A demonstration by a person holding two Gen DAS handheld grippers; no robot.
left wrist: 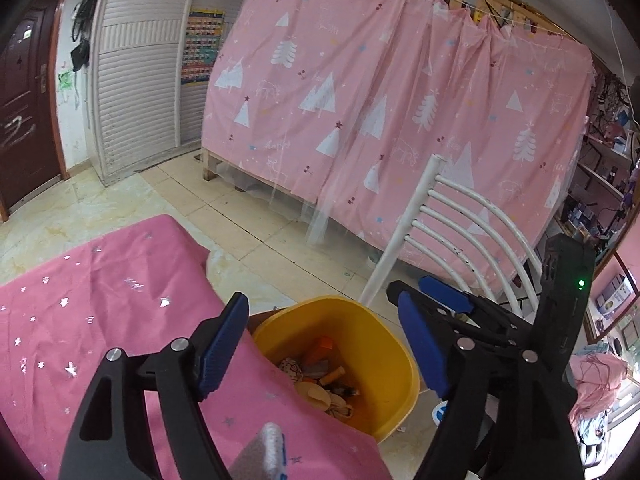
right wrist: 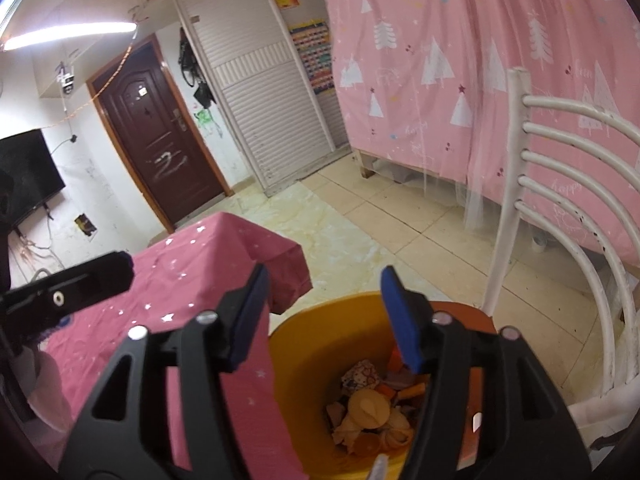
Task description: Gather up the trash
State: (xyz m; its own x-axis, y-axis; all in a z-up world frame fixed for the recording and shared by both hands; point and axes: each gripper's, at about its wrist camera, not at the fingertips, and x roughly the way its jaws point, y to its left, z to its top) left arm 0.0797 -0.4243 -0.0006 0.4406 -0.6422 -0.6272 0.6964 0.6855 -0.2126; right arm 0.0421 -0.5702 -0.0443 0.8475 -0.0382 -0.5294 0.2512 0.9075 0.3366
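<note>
A yellow trash bin stands on the floor beside the table; it also shows in the right wrist view. Several pieces of trash lie in its bottom, also seen from the right wrist. My left gripper is open and empty above the table edge and bin. My right gripper is open and empty right over the bin; it shows in the left wrist view too. A grey-white object pokes up at the bottom edge; I cannot tell what it is.
The table has a pink star-print cloth left of the bin. A white slatted chair stands right behind the bin, over an orange seat. A pink curtained bed fills the back. Tiled floor lies between.
</note>
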